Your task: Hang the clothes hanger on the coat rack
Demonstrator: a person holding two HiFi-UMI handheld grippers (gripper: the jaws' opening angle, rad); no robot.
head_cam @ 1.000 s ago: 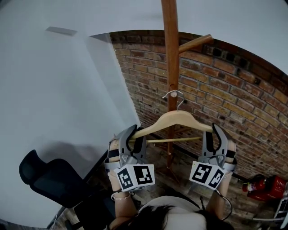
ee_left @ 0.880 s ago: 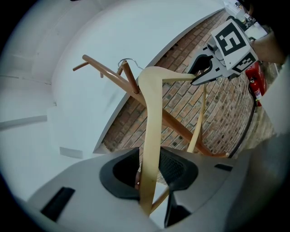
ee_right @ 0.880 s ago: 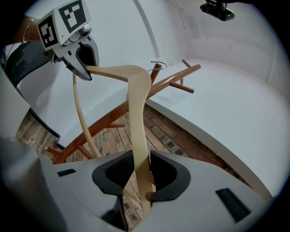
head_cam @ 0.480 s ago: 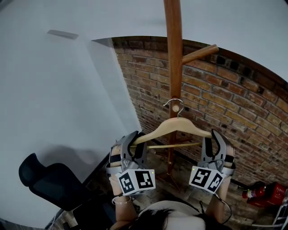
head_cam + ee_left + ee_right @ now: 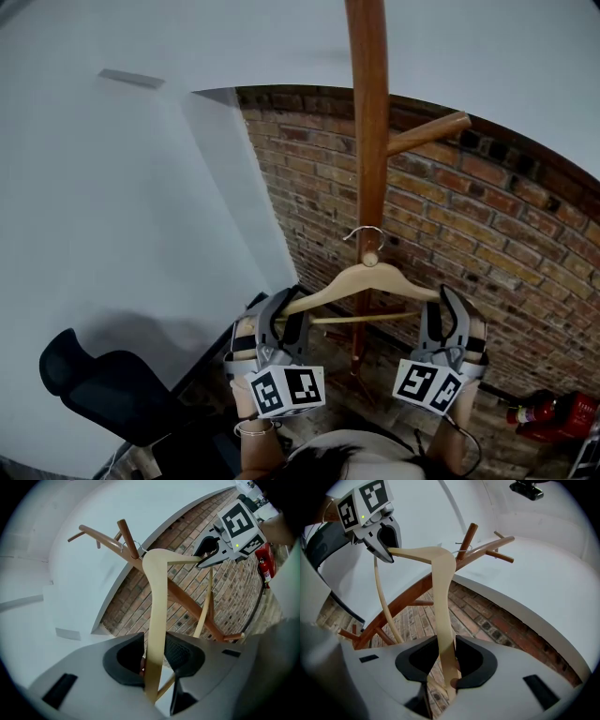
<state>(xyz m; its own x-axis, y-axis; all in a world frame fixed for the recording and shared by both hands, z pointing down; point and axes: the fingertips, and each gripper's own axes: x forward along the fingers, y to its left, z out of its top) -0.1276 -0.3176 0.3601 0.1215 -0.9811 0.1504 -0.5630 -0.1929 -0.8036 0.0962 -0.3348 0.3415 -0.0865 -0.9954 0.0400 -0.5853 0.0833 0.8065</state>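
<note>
A pale wooden clothes hanger [image 5: 370, 278] with a metal hook [image 5: 366, 234] hangs level in front of the wooden coat rack pole [image 5: 368, 141]. My left gripper [image 5: 281, 314] is shut on its left end and my right gripper [image 5: 452, 314] on its right end. In the left gripper view the hanger arm [image 5: 157, 620] runs up between the pads of my left gripper [image 5: 157, 656]. The right gripper view shows the other arm [image 5: 443, 602] pinched in my right gripper [image 5: 447, 660]. The hook [image 5: 464, 548] lies close against a slanted peg [image 5: 468, 538]; I cannot tell whether it rests on it.
A second peg [image 5: 427, 134] juts right from the pole, higher up. A brick wall [image 5: 487, 244] stands behind, with a white panel [image 5: 141, 206] at left. A black chair [image 5: 94, 384] sits low left and a red fire extinguisher [image 5: 553, 412] low right.
Both grippers and the hanger sit a little lower in the head view, and more of the pole shows above them. Both grips on the hanger are unchanged.
</note>
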